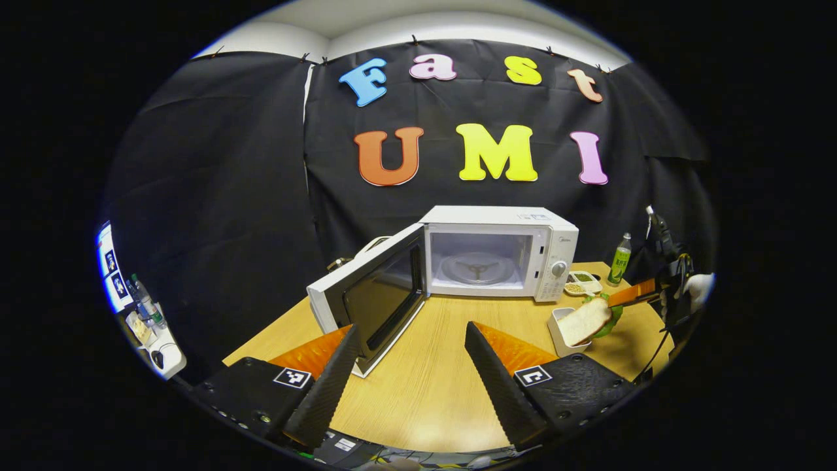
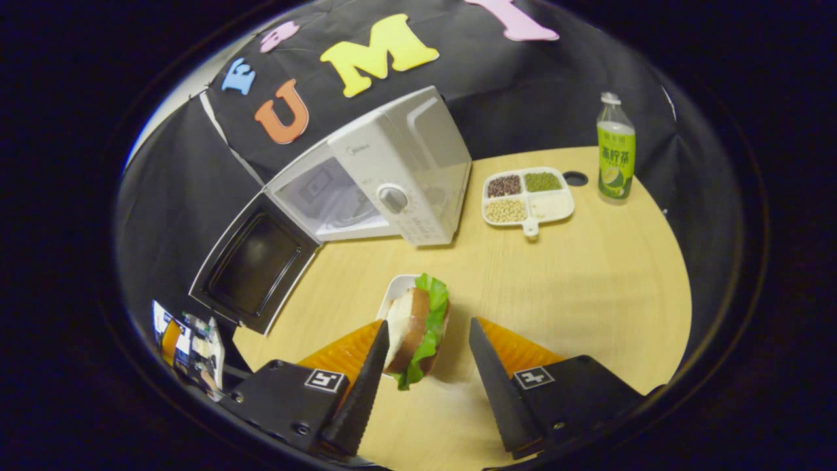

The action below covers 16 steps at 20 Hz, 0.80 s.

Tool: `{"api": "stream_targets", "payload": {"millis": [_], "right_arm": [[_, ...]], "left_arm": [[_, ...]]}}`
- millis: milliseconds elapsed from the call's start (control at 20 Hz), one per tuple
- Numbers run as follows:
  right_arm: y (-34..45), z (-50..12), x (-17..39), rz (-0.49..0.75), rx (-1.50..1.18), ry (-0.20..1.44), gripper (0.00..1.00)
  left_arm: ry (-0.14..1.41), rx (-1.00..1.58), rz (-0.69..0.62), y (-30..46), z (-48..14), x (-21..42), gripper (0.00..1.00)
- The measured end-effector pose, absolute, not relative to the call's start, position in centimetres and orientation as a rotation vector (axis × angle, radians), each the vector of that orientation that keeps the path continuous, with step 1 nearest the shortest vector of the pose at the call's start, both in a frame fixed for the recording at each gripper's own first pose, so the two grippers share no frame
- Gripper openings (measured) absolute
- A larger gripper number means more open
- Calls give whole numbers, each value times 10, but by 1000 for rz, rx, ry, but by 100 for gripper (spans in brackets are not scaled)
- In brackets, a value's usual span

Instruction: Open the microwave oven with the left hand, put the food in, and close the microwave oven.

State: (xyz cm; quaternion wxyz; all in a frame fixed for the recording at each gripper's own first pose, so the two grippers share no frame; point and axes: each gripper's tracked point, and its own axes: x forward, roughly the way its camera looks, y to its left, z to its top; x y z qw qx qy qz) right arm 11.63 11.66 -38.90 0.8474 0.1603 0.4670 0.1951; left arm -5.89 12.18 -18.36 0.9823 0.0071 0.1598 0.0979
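While the microwave [image 1: 497, 252] at frame centre stands with its door [image 1: 373, 297] swung wide, the left claw [image 1: 413, 383] waits spread and empty; at lower centre, the spread right claw [image 2: 425, 386] straddles the sandwich [image 2: 418, 330], apparently lifted off its white dish [image 2: 396, 289], though the grip is unclear.

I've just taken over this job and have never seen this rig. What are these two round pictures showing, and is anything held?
There is no robot arm: a person holds a two-finger gripper in each hand, and a camera on each looks along its fingers. In the left gripper view, the left gripper is open and holds nothing, facing the microwave, whose door hangs open. In the right gripper view, the right gripper straddles a sandwich at a white dish, not yet clamped. The table also holds a tray of beans and a bottle.
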Motion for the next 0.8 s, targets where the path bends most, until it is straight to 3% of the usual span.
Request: {"api": "stream_targets", "payload": {"millis": [50,100,150,200,250,300,350,400,450,550,600,650,700,750,800], "right_arm": [[121,-393,119,436,386,1017,67],[126,-397,119,459,441,1056,75],[131,-400,120,473,494,1093,71],[135,-402,120,491,541,1125,54],[138,-403,120,501,578,1157,62],[142,-402,122,504,617,1170,43],[143,-404,123,496,633,1184,40],[143,-402,124,495,638,1191,44],[144,-402,124,500,633,1198,34],[146,-399,124,509,612,1195,31],[146,-395,125,508,605,1183,38],[147,-389,128,507,603,1162,29],[148,-381,129,501,599,1146,37],[149,-372,131,494,599,1124,36],[151,-363,133,487,603,1098,28]], "left_arm": [[321,19,209,116,-179,-61,97],[326,23,221,110,-176,-62,97],[327,26,230,104,-173,-64,97],[325,30,233,98,-170,-66,97],[326,32,232,92,-167,-67,97],[329,37,229,87,-166,-67,97],[334,50,228,84,-165,-65,96],[335,62,224,82,-164,-64,96],[336,70,220,80,-163,-63,97],[333,66,193,74,-160,-60,97],[329,65,175,72,-159,-58,97],[330,64,161,73,-160,-57,97],[326,64,147,74,-160,-56,97],[319,66,132,75,-160,-56,97],[318,74,116,76,-160,-56,97]]}}
